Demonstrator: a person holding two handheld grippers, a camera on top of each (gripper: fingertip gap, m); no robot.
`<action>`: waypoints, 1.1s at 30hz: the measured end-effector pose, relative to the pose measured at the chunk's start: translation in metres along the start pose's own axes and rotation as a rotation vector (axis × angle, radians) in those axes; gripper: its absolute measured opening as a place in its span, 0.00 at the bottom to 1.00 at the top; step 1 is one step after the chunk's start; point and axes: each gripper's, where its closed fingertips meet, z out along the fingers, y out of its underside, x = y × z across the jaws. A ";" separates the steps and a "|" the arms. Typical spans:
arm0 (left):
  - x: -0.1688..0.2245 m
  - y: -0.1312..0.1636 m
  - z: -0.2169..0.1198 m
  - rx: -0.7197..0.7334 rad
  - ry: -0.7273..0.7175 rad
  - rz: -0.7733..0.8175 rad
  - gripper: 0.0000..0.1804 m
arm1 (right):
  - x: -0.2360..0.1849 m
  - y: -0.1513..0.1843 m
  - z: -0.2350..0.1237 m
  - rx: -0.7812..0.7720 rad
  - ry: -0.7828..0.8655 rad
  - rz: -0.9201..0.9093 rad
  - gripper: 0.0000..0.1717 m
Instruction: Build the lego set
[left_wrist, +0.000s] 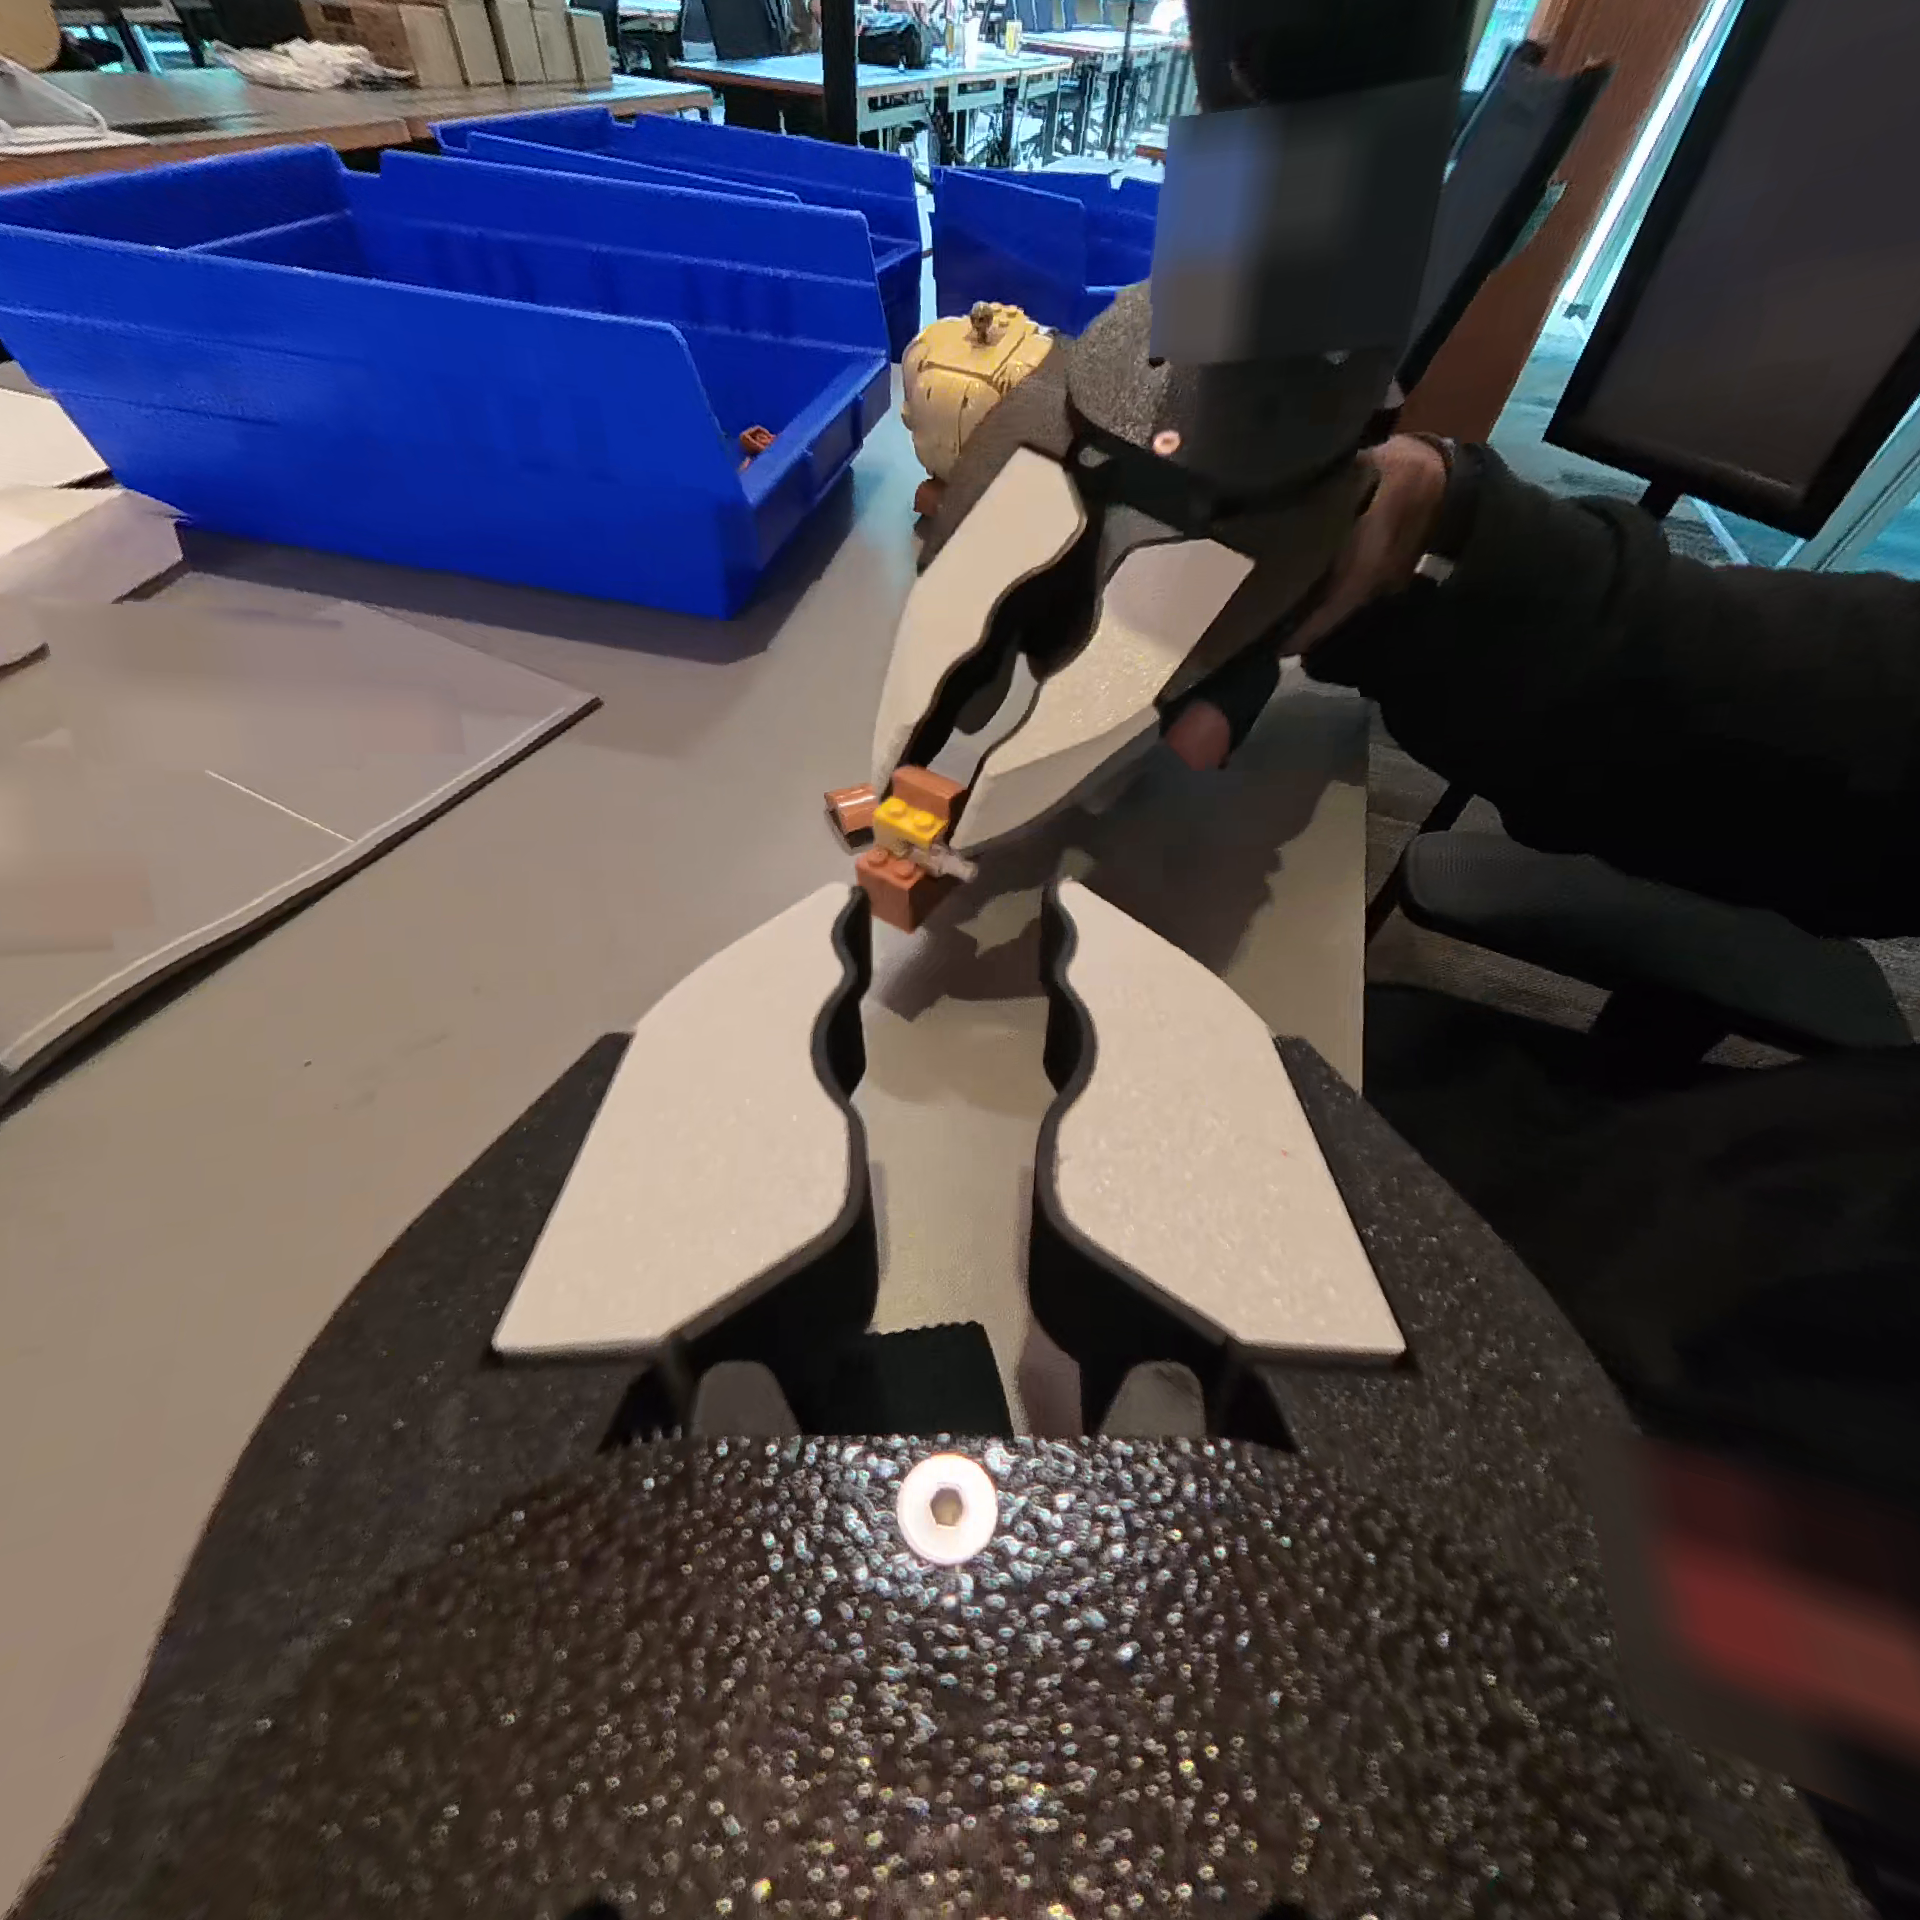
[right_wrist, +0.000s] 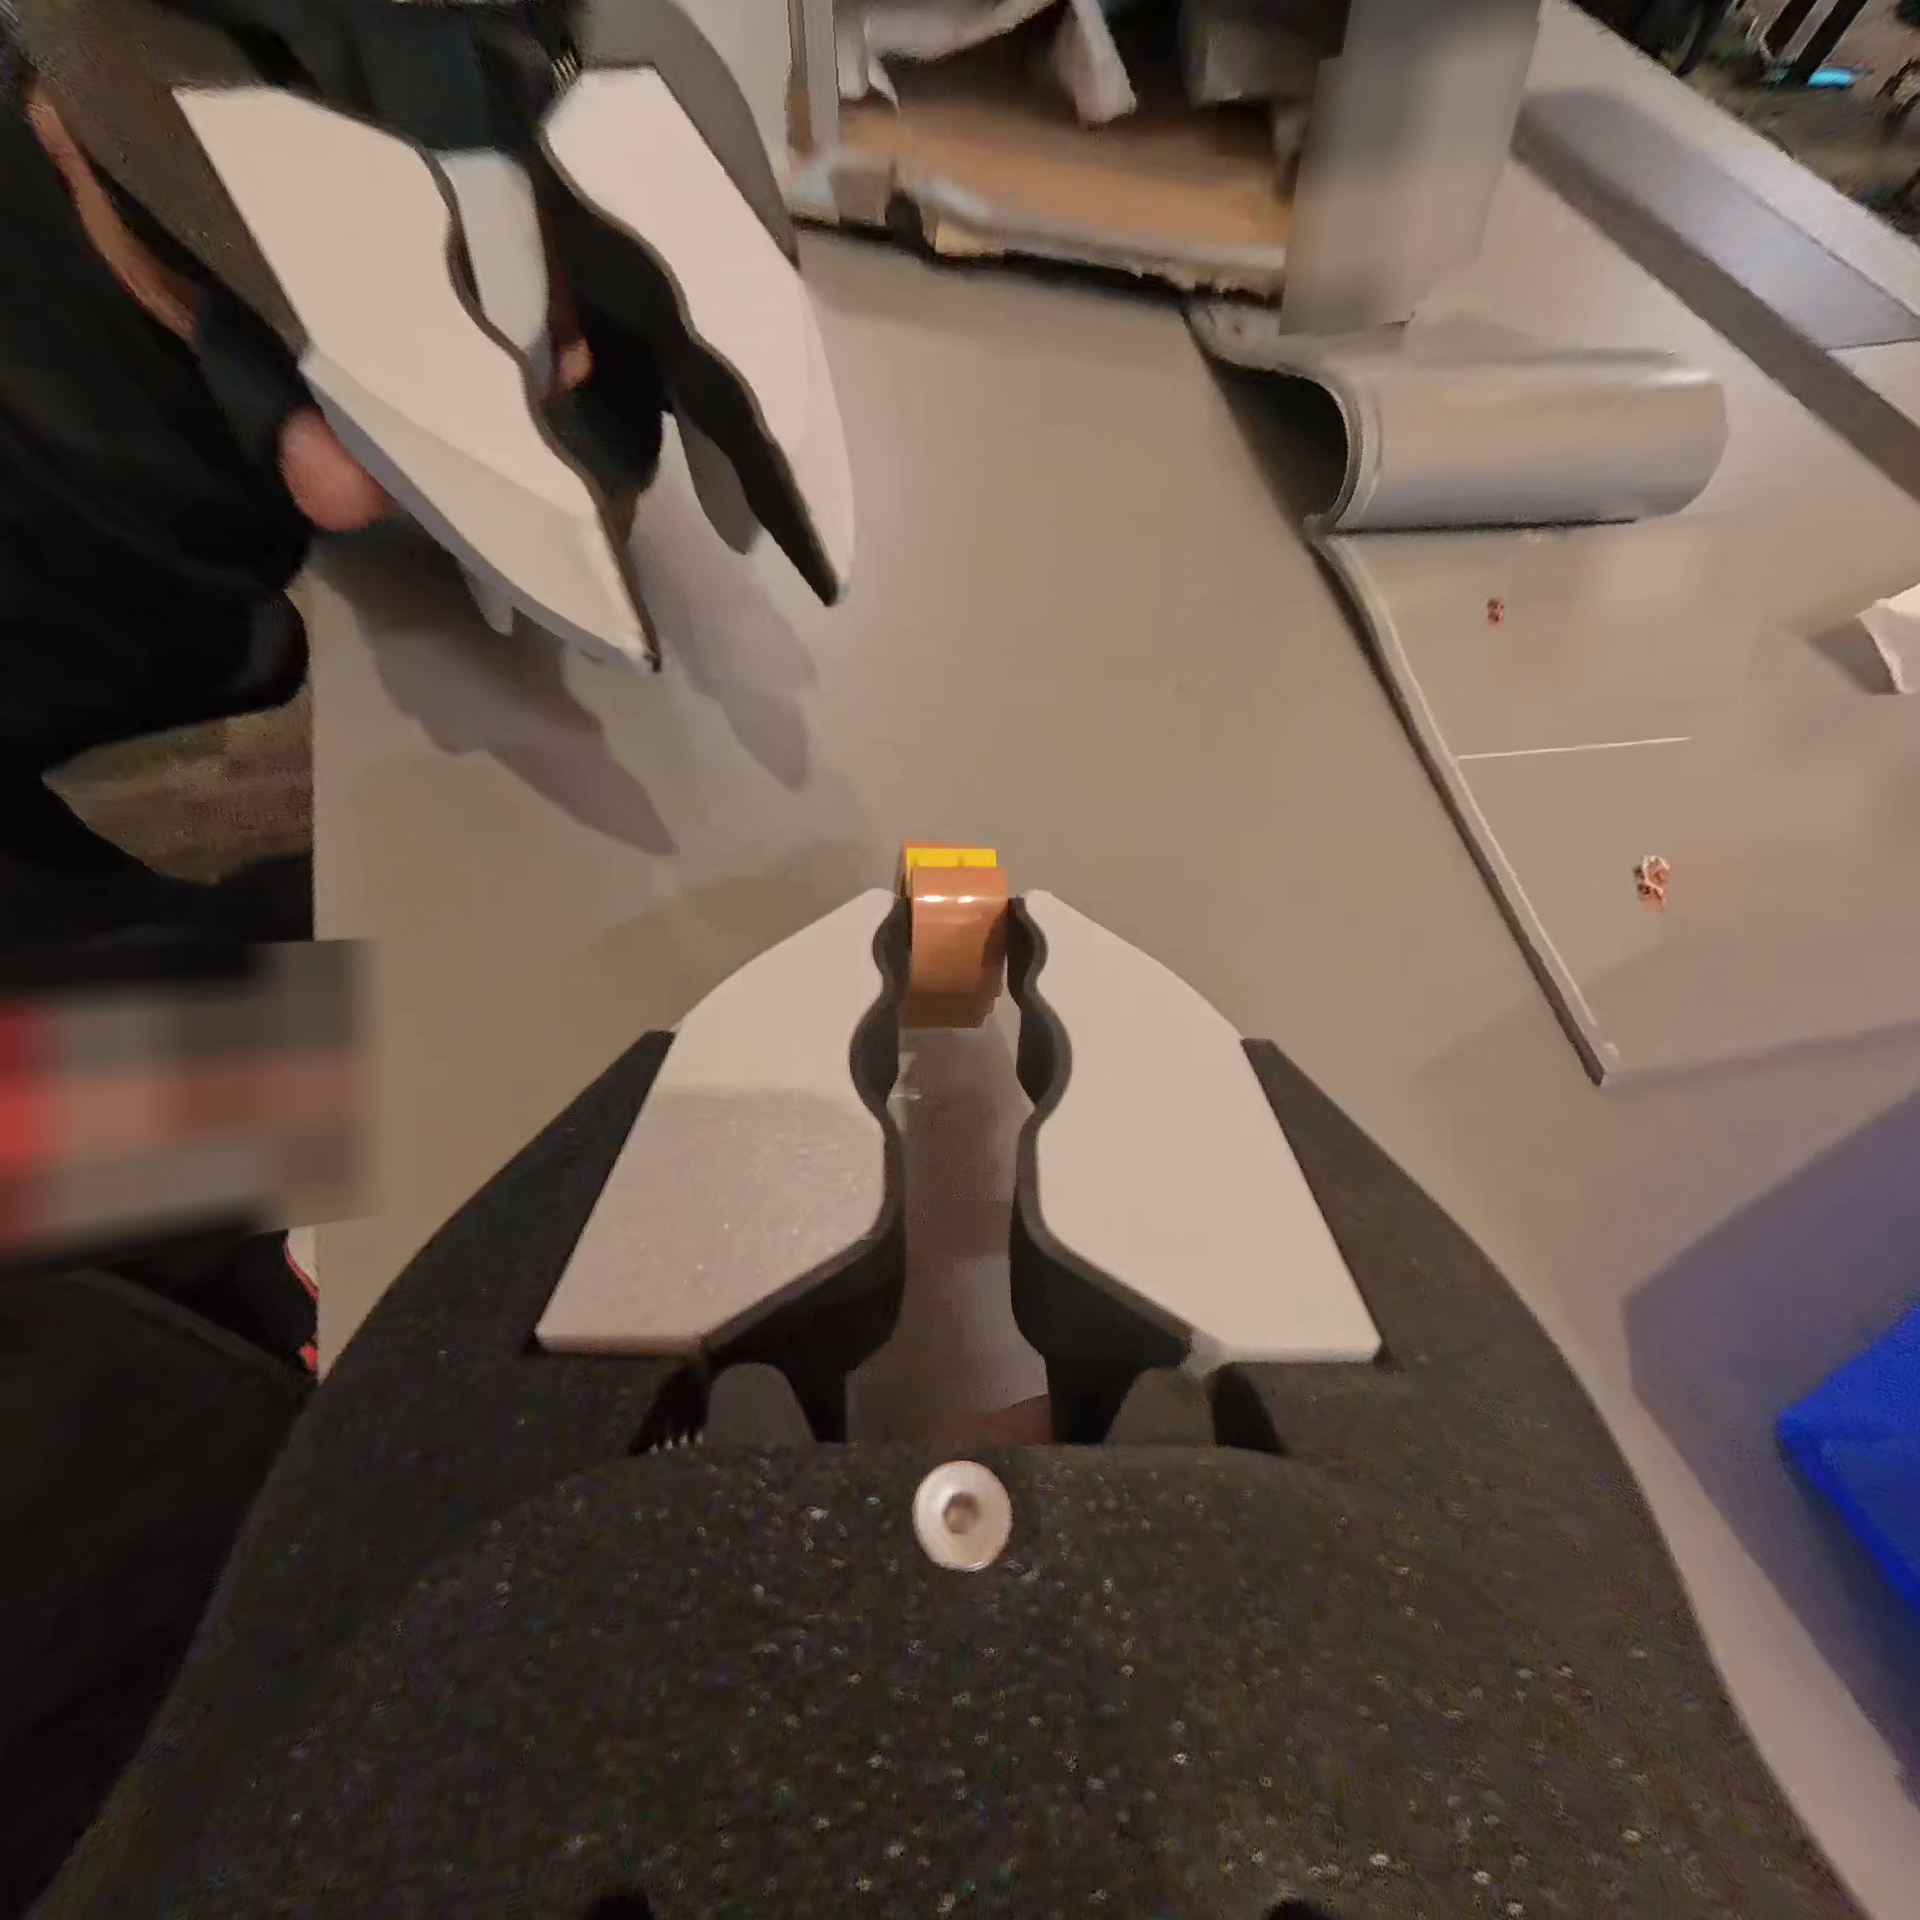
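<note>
One view alone shows blue bins (left_wrist: 436, 416) behind the brick cluster (left_wrist: 906, 831).

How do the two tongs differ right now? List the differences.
The right tongs are clamped on a small brown and yellow brick assembly; the left tongs stand open and hold nothing. The right tongs' tips sit close together, the left tongs' tips wider apart. Both have pale grey fingers on black bodies.
</note>
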 end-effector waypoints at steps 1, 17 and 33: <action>0.000 0.000 0.000 -0.003 0.001 0.001 0.17 | 0.000 0.002 0.003 -0.021 -0.002 -0.008 0.10; -0.012 -0.008 -0.012 0.079 -0.001 -0.065 0.15 | 0.018 0.025 -0.019 -0.037 0.128 0.003 0.18; -0.014 -0.008 -0.010 0.072 -0.009 -0.066 0.15 | 0.071 0.054 -0.010 -0.334 0.244 -0.138 0.16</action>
